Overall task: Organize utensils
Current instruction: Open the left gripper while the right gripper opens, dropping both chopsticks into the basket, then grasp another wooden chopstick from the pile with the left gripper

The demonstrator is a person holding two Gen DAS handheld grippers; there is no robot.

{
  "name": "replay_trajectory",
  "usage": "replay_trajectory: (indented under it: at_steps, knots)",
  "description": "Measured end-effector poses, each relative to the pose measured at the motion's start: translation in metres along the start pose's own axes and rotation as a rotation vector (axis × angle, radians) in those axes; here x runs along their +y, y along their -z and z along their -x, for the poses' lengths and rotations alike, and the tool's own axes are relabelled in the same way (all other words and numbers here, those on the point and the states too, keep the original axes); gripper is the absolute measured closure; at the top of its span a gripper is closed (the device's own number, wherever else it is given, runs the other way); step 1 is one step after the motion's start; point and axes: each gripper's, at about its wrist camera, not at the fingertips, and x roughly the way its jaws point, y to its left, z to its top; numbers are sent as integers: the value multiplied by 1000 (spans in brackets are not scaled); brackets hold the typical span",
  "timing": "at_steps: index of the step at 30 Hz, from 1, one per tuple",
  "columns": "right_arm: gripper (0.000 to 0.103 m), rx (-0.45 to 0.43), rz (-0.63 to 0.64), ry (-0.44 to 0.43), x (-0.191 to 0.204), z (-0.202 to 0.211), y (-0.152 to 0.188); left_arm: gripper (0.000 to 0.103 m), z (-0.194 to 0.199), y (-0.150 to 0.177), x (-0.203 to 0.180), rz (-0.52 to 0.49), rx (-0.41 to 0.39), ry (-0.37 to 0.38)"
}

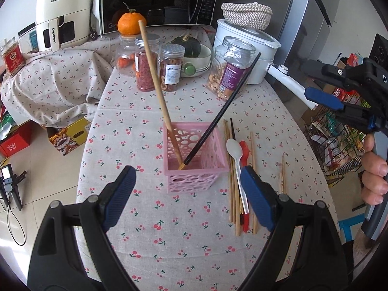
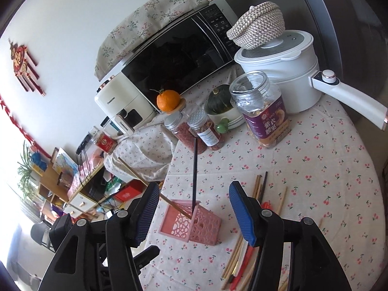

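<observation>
Currently we find both claws, left gripper [image 1: 186, 189] and right gripper [image 2: 194, 212], gaping and empty. Two chopsticks lean in the pink basket [image 1: 194, 172]; loose utensils [image 1: 238, 177] lie beside it. A careless nudge could tip the light basket.

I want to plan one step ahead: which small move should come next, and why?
Probably lower the open right tongs to the pile of chopsticks and spoons beside the pink basket: both tongs are empty, and only two chopsticks stand in the basket.

Bright daylight w/ blown-out glare at lower left, soft shadows, sharp focus, heavy fisheye warp + dark corners.
</observation>
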Motion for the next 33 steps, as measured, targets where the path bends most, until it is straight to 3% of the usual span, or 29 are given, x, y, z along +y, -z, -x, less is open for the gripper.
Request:
replay_trajectory:
  at_steps: [4, 9, 18, 21, 26, 33]
  knots:
    - [36, 16, -9, 124, -25, 17, 6, 15, -2, 5, -19, -39, 23, 21]
    - [34, 101, -58, 293, -67, 26, 20, 15, -8, 4, -46, -90, 61, 23]
    - [32, 217, -168, 385, -127, 36, 51, 17, -33, 1, -98, -140, 119, 94]
    - [32, 238, -184, 414, -142, 38, 55, 34, -52, -3, -114, -154, 142, 97]
    - [32, 252, -166, 434, -151, 39, 55, 72, -103, -7, -138, -156, 251, 131]
    - [32, 301, -151, 428, -159, 32, 56, 83, -162, -22, -154, -155, 305, 48]
